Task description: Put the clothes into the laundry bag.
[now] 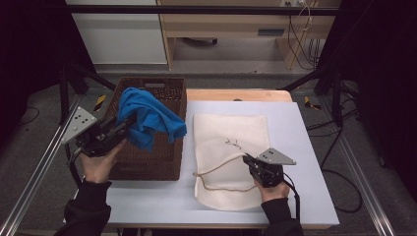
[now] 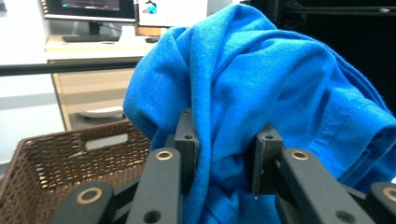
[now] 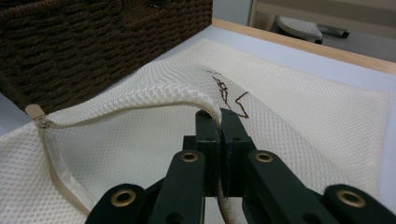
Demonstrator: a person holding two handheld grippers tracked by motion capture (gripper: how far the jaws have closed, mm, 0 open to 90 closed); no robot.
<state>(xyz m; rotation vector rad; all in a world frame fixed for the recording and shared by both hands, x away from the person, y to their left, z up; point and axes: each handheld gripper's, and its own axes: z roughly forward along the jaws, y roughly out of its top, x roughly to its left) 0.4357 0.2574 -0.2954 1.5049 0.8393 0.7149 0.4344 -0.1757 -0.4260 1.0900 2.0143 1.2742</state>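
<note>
A blue cloth [image 1: 147, 118] hangs bunched above the brown wicker basket [image 1: 169, 93], with my left gripper [image 1: 127, 126] shut on it. In the left gripper view the cloth [image 2: 261, 88] bulges over the jaws and its folds are pinched between the pads [image 2: 189, 149]. A cream mesh laundry bag [image 1: 231, 132] lies flat on the table to the right of the basket. My right gripper [image 1: 246, 158] is shut on the zipper edge of the bag's opening and lifts it a little. In the right gripper view the zipper edge [image 3: 140, 108] arches up to the jaws [image 3: 220, 122].
The basket [image 2: 56, 158] stands at the table's left, partly over its edge. The light table top [image 1: 300, 162] has bare room right of the bag. A wooden strip [image 1: 236, 94] runs along the far edge. Metal frame rails [image 1: 34, 172] flank the table.
</note>
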